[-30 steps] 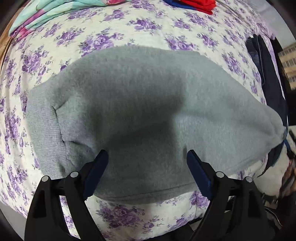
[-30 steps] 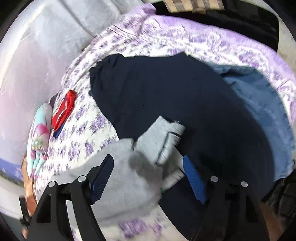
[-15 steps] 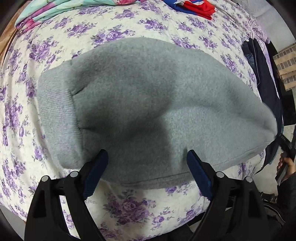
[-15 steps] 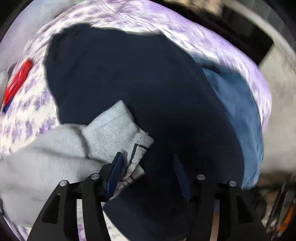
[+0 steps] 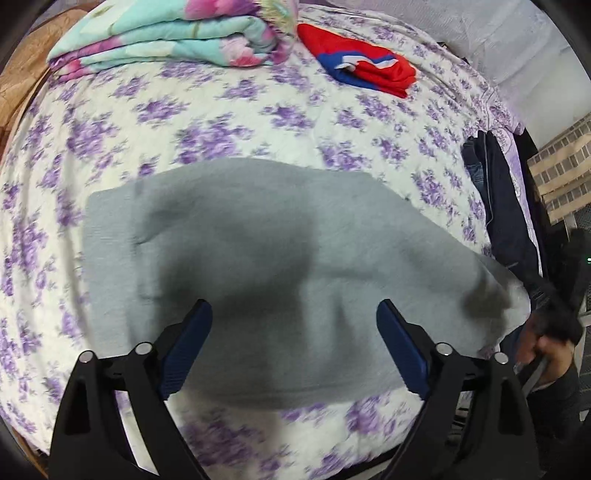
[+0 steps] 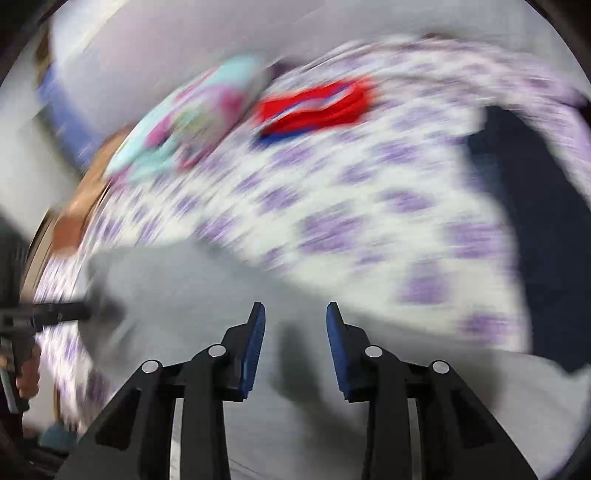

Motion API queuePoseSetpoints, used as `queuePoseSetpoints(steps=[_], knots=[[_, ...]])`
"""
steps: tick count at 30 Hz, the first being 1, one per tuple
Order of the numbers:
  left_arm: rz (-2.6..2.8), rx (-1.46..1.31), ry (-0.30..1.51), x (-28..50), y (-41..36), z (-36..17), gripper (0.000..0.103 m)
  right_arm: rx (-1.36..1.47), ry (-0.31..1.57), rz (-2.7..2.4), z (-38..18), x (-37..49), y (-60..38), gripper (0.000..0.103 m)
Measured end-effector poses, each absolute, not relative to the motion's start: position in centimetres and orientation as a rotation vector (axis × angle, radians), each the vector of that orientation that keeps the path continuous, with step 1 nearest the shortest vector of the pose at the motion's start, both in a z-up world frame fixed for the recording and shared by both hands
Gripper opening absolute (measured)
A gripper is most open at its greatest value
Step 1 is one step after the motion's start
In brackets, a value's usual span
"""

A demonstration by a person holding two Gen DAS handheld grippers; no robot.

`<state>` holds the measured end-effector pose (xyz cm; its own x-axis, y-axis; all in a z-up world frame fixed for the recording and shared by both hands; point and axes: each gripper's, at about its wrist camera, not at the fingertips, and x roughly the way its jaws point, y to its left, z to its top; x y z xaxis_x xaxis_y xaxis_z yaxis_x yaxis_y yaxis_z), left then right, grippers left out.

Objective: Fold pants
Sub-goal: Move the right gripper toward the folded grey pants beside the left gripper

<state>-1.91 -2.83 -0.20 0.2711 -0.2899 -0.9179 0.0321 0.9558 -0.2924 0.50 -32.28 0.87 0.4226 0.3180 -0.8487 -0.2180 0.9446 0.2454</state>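
Folded grey fleece pants (image 5: 280, 266) lie flat on the purple-flowered bedsheet (image 5: 207, 122), ribbed cuff band at the left. My left gripper (image 5: 293, 314) hovers wide open above their near edge, holding nothing. The right wrist view is heavily motion-blurred; there the grey pants (image 6: 177, 295) lie under my right gripper (image 6: 295, 314), whose jaws stand partly open with a narrow gap and nothing visible between them. The left gripper (image 6: 48, 314) shows at the left edge of the right wrist view. The right hand shows at the pants' right end in the left wrist view.
A folded teal-and-pink quilt (image 5: 166, 33) and a folded red-and-blue garment (image 5: 362, 70) lie at the far side of the bed. Dark navy and denim clothes (image 5: 502, 206) hang over the bed's right edge; they also show in the right wrist view (image 6: 546, 221).
The left gripper has pulled back, so more bed shows. The right gripper swung left from the dark clothes and grey cuff to over the grey pants, its jaws narrowing.
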Motion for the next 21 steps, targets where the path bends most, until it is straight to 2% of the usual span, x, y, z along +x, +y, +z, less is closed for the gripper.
queuePoseSetpoints(steps=[3, 4, 6, 8, 10, 14, 17, 21], knots=[[-0.129, -0.130, 1.377, -1.7, -3.3, -3.1, 0.091, 0.019, 1.289, 0.304, -4.4, 1.6, -30.6, 0.034], [-0.081, -0.136, 1.420, -1.9, -2.3, -4.3, 0.083, 0.077, 1.306, 0.341, -4.7, 1.6, -31.9, 0.034], [-0.082, -0.242, 1.412, -2.4, -0.6, -4.3, 0.076, 0.092, 1.364, 0.360, -4.0, 1.1, -33.7, 0.035], [-0.054, -0.279, 1.398, -2.7, 0.1, -3.4, 0.075, 0.064, 1.388, 0.341, -2.6, 0.6, -35.4, 0.049], [-0.022, -0.261, 1.381, -2.6, -0.3, -2.0, 0.076, 0.087, 1.344, 0.402, -0.6, 0.6, -36.6, 0.049], [-0.077, -0.279, 1.285, -1.2, -2.9, 0.5, 0.086, 0.094, 1.244, 0.530, 1.5, 4.9, -34.5, 0.041], [-0.082, -0.251, 1.267, 0.3, -5.4, 0.6, 0.086, -0.012, 1.193, 0.634, 0.9, 8.2, -29.1, 0.034], [-0.005, -0.262, 1.339, 1.1, -6.2, -2.0, 0.086, -0.102, 1.225, 0.765, -1.9, 11.3, -21.8, 0.029]])
